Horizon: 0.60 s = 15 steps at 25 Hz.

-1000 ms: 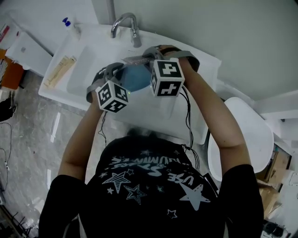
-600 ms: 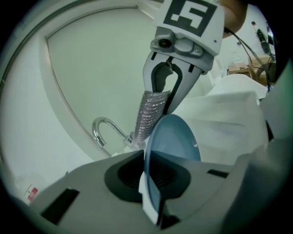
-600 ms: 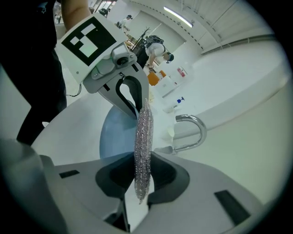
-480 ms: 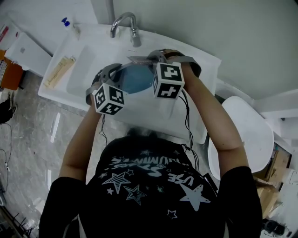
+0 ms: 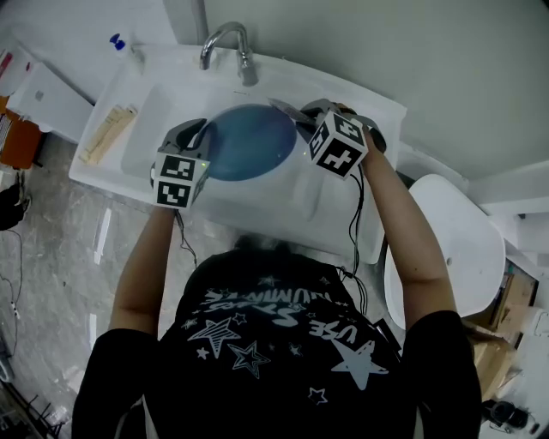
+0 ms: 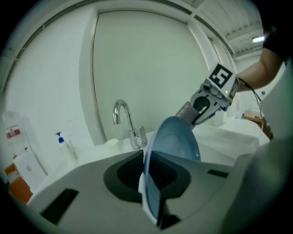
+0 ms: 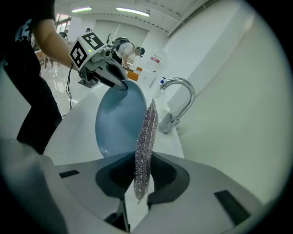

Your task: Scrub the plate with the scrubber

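Plate (image 6: 176, 137), blue, stands on edge in the left gripper view. Its near rim is pinched tight between the jaws of the left gripper (image 6: 153, 189). Only this view shows the ring inside the plate's broad face. At the far top rim is the right gripper (image 6: 192, 114), with the grey scrubber (image 6: 184, 110) at its tip. Whether scrubber and rim touch I cannot tell. Behind stand a chrome tap (image 6: 122, 119), a soap bottle (image 6: 64, 147) with a blue pump, and a white wall panel (image 6: 137, 59).

The right gripper view looks the other way. Here the scrubber is a silvery mesh, upright and clamped flat between the right jaws. The plate is just behind it and to its left. Only this view shows the left gripper from the front, biting the plate's top rim. A long room with ceiling lights (image 7: 132, 10) opens behind it.

The head view alone gives the layout. The plate is held over a white sink (image 5: 159, 103) between the two grippers. The left one is on its left rim and the right one is at its upper right rim. The tap rises from the sink's back edge. Pale sticks (image 5: 110, 130) lie on the left ledge, with the bottle beyond them. Grey stone floor (image 5: 51, 257) shows at left and a white oval lid (image 5: 450, 249) at right. A pale wall (image 5: 386, 51) runs behind the sink.
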### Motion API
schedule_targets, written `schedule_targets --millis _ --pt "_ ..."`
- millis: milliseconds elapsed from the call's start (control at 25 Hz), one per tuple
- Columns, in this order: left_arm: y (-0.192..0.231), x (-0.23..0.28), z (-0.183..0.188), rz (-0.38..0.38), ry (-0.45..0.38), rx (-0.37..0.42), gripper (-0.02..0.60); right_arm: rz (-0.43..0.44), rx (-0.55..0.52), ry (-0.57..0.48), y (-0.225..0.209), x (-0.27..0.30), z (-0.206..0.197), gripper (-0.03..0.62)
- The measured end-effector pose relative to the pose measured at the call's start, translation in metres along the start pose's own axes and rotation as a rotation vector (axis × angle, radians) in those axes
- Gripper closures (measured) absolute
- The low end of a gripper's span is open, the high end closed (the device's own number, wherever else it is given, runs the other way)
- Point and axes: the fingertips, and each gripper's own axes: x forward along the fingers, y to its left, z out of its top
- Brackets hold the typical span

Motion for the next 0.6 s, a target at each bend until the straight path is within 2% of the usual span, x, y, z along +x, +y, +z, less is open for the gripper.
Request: schedule_targets --millis 240,600 --pt "0.012 0.001 -0.004 -0.01 -0.041 -0.198 0.552 0.044 0.202 -0.041 0.006 0.007 -0.019 0.51" --pt "0.033 0.0 -0.007 0.038 -0.099 -0.468 0.552 0.065 0.598 -0.102 0.019 0.023 -0.046 0.51"
